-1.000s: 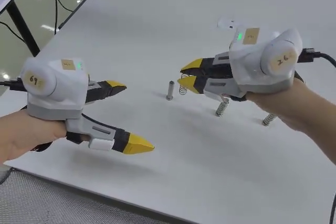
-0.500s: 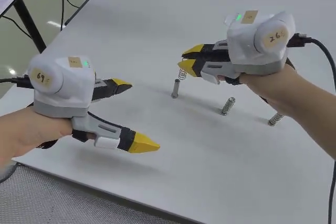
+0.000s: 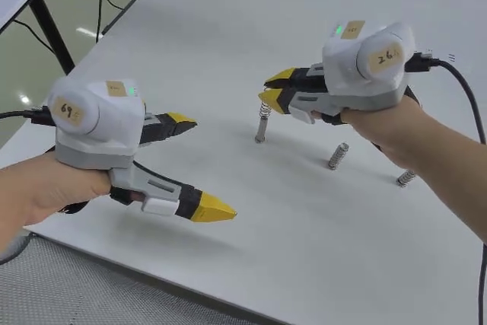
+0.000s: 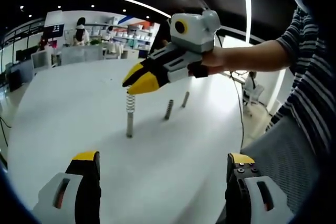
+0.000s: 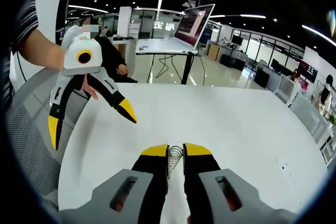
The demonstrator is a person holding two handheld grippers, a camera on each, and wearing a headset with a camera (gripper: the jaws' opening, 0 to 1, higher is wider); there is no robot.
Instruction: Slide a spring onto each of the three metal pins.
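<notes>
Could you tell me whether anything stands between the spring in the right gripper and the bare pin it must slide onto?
Nothing visible does. The spring, clamped in the right gripper, hangs over the bare pin, its lower end at the pin's tip. The open left gripper and the two sprung pins stand off to the sides.

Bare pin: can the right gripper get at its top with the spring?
Probably yes: the right gripper holds the spring over the pin, nothing between them; the left gripper hangs open, well aside.
</notes>
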